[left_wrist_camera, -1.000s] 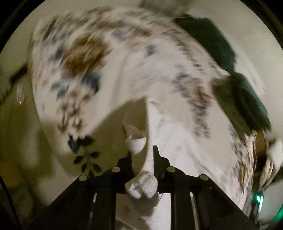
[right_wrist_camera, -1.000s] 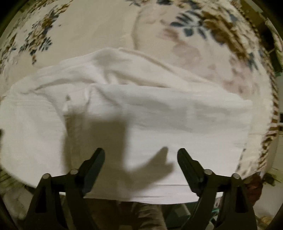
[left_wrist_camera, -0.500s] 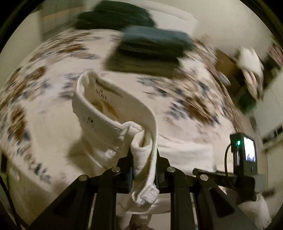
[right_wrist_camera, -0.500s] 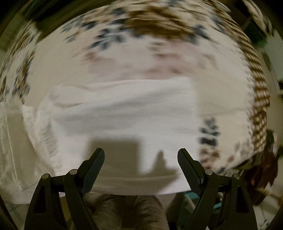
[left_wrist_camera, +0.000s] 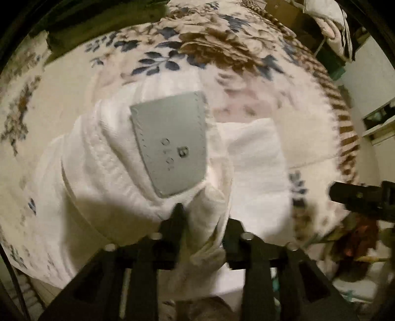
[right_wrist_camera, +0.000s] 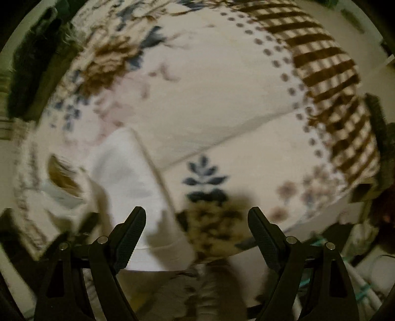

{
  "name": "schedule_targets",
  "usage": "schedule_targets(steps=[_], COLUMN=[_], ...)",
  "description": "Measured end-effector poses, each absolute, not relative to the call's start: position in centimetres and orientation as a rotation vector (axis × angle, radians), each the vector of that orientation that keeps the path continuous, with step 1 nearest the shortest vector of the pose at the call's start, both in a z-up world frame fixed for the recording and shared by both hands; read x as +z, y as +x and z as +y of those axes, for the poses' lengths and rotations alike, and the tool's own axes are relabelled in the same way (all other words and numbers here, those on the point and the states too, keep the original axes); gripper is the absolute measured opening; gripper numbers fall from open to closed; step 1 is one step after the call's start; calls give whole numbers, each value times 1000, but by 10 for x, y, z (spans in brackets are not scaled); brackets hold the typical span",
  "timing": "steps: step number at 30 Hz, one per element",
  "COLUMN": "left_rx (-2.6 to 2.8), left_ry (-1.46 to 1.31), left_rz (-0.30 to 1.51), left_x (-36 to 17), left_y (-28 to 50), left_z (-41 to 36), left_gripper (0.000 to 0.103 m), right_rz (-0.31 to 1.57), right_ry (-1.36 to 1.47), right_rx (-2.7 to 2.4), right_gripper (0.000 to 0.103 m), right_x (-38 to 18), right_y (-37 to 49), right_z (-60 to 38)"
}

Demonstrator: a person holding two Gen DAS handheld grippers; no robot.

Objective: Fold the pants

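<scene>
The white pants (left_wrist_camera: 111,160) lie bunched on the floral blanket, waistband up, with a grey label patch (left_wrist_camera: 172,140) facing the camera. My left gripper (left_wrist_camera: 203,219) points down at them. Its jaws are opening, and a fold of waistband cloth still sits loosely between the fingers. In the right wrist view a folded white part of the pants (right_wrist_camera: 123,177) lies at lower left. My right gripper (right_wrist_camera: 197,222) stands wide open over the blanket beside that edge, with nothing between its fingers. A black part of it (left_wrist_camera: 363,197) shows at the right of the left wrist view.
A floral blanket (right_wrist_camera: 209,86) covers the bed, and its brown checked border (right_wrist_camera: 328,74) marks the right edge. Dark green folded clothes (left_wrist_camera: 98,19) lie at the far side of the bed. Clutter (left_wrist_camera: 355,247) sits on the floor past the bed's near corner.
The left gripper swung across the bed with the waistband and rolled, and the pants' label now faces up; its fingers have spread. The right gripper slid right off the pants, still open.
</scene>
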State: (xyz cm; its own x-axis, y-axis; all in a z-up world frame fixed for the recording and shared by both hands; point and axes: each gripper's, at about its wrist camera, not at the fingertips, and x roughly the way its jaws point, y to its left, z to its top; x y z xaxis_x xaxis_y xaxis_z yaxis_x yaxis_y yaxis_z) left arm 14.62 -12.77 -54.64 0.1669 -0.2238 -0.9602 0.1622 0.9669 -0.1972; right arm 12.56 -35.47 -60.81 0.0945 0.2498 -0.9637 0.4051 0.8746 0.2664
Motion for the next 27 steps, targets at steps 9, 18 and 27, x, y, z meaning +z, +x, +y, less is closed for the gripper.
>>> schedule_targets(steps=[9, 18, 27], left_rx=[-32, 276, 215], left_ry=[-307, -278, -285], left_rz=[1321, 1415, 1376], left_x=[-485, -534, -522], left_y=[125, 104, 108], left_z=[-6, 93, 82], left_gripper=[97, 97, 97], right_rz=[1471, 1546, 1371], right_ry=[629, 521, 468], right_rx=[223, 411, 231], right_gripper=[87, 72, 30], right_x=[-590, -659, -579], right_y=[168, 202, 151], right_z=[-278, -190, -223])
